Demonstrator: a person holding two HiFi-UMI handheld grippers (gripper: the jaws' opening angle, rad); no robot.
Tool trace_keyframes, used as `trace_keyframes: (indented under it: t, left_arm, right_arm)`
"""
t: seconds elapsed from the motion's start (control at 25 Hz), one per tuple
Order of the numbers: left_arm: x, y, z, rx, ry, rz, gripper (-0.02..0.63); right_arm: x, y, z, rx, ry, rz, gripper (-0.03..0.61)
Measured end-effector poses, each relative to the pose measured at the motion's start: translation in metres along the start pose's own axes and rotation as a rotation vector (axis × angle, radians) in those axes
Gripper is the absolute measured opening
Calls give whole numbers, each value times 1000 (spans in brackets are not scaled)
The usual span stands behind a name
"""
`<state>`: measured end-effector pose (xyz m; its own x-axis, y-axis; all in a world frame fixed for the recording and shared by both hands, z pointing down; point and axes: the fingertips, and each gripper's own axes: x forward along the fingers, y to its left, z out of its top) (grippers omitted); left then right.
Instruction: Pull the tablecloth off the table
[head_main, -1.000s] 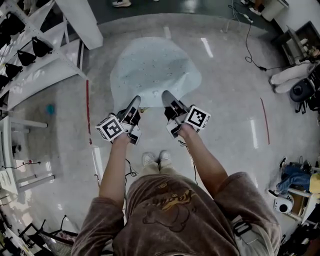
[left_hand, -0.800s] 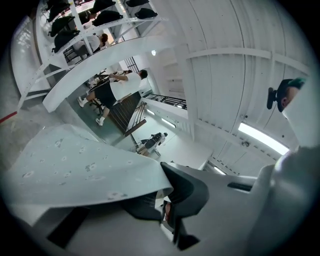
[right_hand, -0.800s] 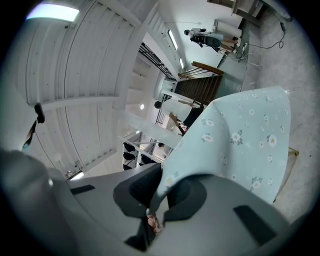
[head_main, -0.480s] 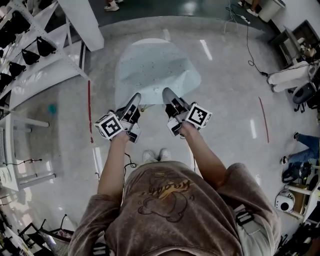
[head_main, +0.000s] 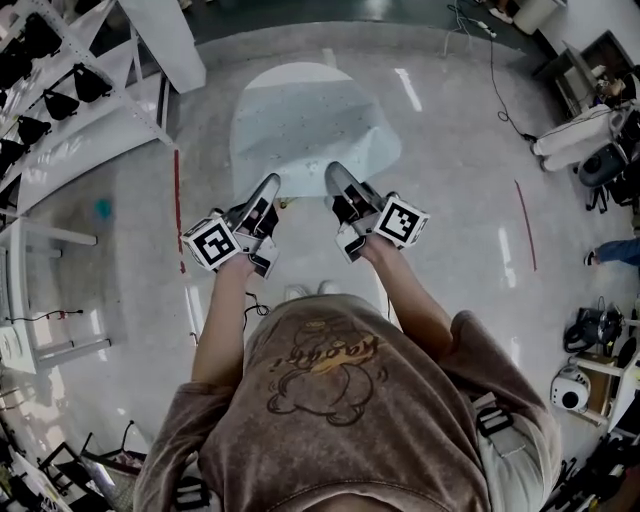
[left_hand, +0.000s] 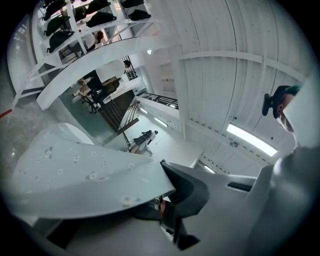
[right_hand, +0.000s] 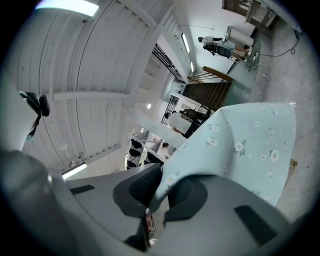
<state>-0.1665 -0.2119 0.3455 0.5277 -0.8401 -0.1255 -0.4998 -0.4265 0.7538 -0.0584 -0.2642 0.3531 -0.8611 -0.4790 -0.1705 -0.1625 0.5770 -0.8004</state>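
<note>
**Tablecloth (head_main: 305, 125) lifted higher**

Compared with a second earlier, both hands had risen; left gripper (head_main: 270, 185) and right gripper (head_main: 334, 175) were each clamped tight on the cloth's near edge; it hung ahead over the floor (head_main: 450, 200), no table visible beneath; removal judged nearly complete.

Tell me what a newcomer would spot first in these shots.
The pale blue flowered tablecloth dominates the top centre of the head view, spread out ahead of the person. Its near edge is pinched by the left tool and the right tool, side by side just below it, each shut on the cloth in its own view. The person's brown printed shirt fills the bottom of the head view.
</note>
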Motion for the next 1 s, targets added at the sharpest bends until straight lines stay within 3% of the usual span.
trace_keyframes:
  t: [0.24,0.52,1.0]
  left_arm:
    - [-4,-19,-1,0,-3,-26,20]
    - [-38,-44,-13,15,-23,-42,20]
    - [-41,-42,-18,-28,20,-42,20]
  right_arm:
    - [-12,17,3,-16,-8,-2,23]
    - [-34,47,-21,-47,-26,13,24]
    - [-40,45,-28,-36,-50,-23,23]
